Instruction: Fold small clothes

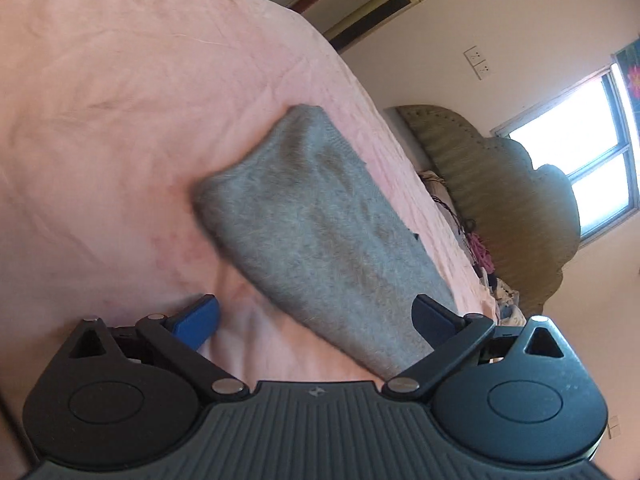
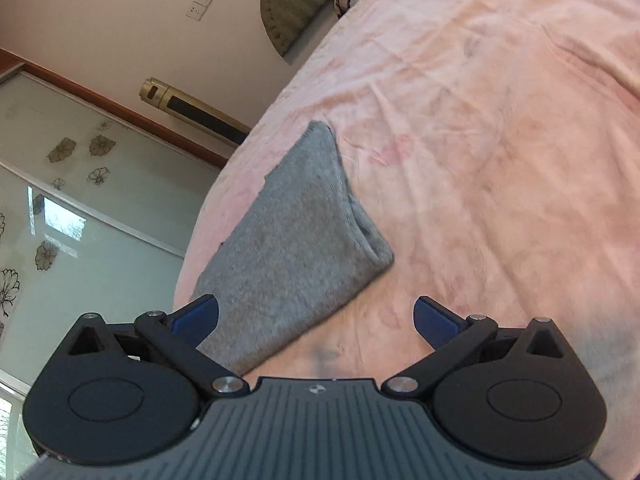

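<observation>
A small grey knitted garment (image 1: 316, 224) lies folded flat on the pink bedspread (image 1: 120, 120). In the left wrist view my left gripper (image 1: 316, 322) stands wide open just short of the garment's near end, its blue fingers (image 1: 196, 322) apart and touching nothing. The right wrist view shows the same grey garment (image 2: 292, 248) on the bedspread (image 2: 500, 140), with its folded layers showing at the right edge. My right gripper (image 2: 316, 322) is also wide open there, with nothing between its blue fingers (image 2: 436, 322). Both views are strongly tilted.
A green padded headboard (image 1: 500, 184) and a heap of clothes (image 1: 476, 248) sit at the bed's far end below a window (image 1: 580, 152). A gold standing air conditioner (image 2: 196, 114) and a flowered glass sliding door (image 2: 60, 220) stand beyond the bed's edge.
</observation>
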`<state>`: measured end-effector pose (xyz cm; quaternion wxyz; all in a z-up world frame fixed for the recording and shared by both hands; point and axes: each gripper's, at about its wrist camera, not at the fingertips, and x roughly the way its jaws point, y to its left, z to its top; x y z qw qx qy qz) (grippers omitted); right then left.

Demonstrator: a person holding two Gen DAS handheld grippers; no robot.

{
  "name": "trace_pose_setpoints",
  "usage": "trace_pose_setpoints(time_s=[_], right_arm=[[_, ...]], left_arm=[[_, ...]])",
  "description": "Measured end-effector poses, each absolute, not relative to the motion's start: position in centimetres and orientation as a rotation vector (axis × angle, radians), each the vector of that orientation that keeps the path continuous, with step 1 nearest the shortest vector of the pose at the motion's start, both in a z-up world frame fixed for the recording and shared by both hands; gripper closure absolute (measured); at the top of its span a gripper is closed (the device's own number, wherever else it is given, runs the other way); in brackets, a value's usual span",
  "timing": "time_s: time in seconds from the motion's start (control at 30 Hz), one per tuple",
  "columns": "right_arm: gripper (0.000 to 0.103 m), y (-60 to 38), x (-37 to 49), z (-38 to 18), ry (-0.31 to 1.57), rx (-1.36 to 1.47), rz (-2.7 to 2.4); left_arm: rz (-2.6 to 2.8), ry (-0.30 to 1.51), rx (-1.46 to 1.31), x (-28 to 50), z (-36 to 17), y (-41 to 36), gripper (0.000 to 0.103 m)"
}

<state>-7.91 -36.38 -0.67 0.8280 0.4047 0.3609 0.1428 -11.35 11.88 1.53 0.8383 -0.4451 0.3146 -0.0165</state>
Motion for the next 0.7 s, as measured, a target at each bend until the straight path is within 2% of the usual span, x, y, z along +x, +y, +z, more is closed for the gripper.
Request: trace_pose_setpoints(time_s=[0.17, 0.33, 0.37, 0.4, 0.43, 0.5, 0.53, 0.7], right_arm=[[0.000, -33.4, -3.7, -1.1, 0.693, 0.838, 0.247], [0.001, -33.1, -1.1, -1.5, 0.619, 0.863, 0.163], [0.006, -33.2, -1.1, -1.6, 0.606, 0.870, 0.143], [0.009, -33.2, -1.0, -1.7, 0.603, 0.868, 0.131], [0.019, -33.2, -0.8, -1.8, 0.604, 0.858, 0.124], [0.056, -33.4, -0.2, -2.5, 0.645, 0.854, 0.155], [0.087, -33.5, 0.1, -3.0, 0.670, 0.869, 0.163], [0.090, -33.9, -1.1, -2.0, 0.624, 0.855, 0.186]], left_arm=[[0.061, 0.580, -1.076, -8.0, 0.8, 11.8, 0.000], [0.117, 0.550, -0.950, -6.9, 1.0, 10.7, 0.003], [0.139, 0.549, -0.916, -6.7, 1.1, 10.5, 0.014], [0.166, 0.557, -0.881, -6.6, 1.0, 10.4, 0.035], [0.185, 0.569, -0.870, -6.3, 0.8, 10.5, 0.045], [0.210, 0.604, -0.853, -5.9, 0.5, 10.9, 0.087], [0.209, 0.632, -0.833, -5.7, 0.3, 11.2, 0.091], [0.118, 0.612, -0.832, -6.9, 2.4, 12.5, 0.096]])
